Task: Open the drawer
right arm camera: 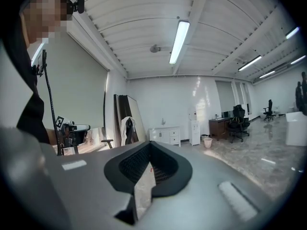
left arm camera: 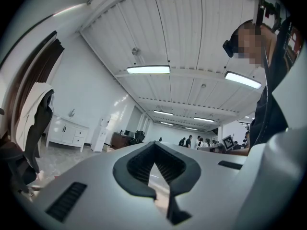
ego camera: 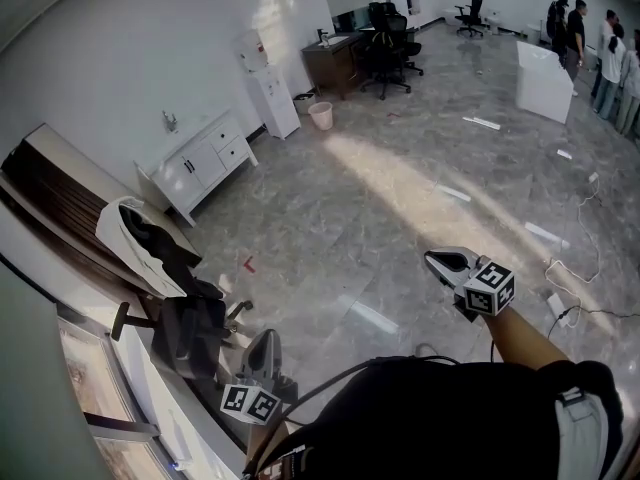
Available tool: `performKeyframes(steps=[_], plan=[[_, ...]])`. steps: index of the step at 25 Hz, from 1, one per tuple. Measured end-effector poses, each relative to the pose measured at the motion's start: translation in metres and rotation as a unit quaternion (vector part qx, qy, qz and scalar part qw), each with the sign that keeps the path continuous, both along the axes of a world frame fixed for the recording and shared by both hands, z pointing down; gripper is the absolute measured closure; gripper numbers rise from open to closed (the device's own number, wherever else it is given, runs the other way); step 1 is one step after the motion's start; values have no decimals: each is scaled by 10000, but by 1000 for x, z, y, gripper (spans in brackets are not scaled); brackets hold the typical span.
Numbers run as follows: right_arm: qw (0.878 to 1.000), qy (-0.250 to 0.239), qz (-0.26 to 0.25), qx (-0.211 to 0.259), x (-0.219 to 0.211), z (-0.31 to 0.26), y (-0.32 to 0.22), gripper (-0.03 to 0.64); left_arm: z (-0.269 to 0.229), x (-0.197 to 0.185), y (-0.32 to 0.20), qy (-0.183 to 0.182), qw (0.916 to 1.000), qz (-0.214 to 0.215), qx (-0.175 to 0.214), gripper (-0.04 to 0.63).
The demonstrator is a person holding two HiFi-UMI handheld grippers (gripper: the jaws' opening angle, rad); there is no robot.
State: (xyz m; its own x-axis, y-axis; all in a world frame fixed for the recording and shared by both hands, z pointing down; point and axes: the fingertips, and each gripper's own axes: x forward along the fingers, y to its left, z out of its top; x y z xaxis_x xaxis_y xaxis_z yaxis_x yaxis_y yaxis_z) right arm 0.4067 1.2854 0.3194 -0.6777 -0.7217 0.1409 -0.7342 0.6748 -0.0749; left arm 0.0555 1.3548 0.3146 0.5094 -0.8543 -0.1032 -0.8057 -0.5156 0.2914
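Currently left tongs (ego camera: pixel 262 348) and right tongs (ego camera: pixel 444 261), two, are closed, empty, far from one white cabinet (ego camera: pixel 205 158).

drawers (ego camera: pixel 234 151) | white | shut | stacked in low cabinet (ego camera: pixel 190 173)

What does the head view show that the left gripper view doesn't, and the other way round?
Only the head view shows the cables trailing at the right and the small red mark on the floor. Only the left gripper view shows the ceiling lights and the ribbed ceiling. Both show the white cabinet, the water dispenser beside it, the jacket draped at the left, and the group of people at the far end.
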Motion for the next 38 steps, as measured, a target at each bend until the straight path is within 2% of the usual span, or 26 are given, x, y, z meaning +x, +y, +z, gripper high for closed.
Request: performKeyframes(steps=[4, 10, 13, 22, 27, 30, 34, 38], plan=[[9998, -42, -194, 53, 26, 1, -56, 620, -6, 27, -46, -31, 9998, -170, 120, 597], [9986, -5, -519, 120, 81, -17, -156, 620, -24, 90, -119, 44, 9988, -443, 217, 597], [9975, 16, -672, 227, 107, -23, -198, 620, -27, 117, -158, 183, 9978, -595, 218, 597], [9978, 3, -656, 74, 175, -7, -287, 620, -20, 195, -250, 24, 9990, -434, 44, 597], [9988, 42, -487, -39, 184, 6, -328, 620, -11, 199, -301, -8, 9995, -305, -23, 597], [9993, 69, -372, -76, 175, 7, -355, 620, -7, 191, -338, 47, 9999, -155, -32, 597], [9996, 200, -203, 33, 144, -3, -397, 620, -9, 160, -394, 59, 9999, 85, 68, 597], [9998, 207, -9, 49, 103, -16, -438, 620, -14, 115, -450, 75, 9996, 280, 64, 597]])
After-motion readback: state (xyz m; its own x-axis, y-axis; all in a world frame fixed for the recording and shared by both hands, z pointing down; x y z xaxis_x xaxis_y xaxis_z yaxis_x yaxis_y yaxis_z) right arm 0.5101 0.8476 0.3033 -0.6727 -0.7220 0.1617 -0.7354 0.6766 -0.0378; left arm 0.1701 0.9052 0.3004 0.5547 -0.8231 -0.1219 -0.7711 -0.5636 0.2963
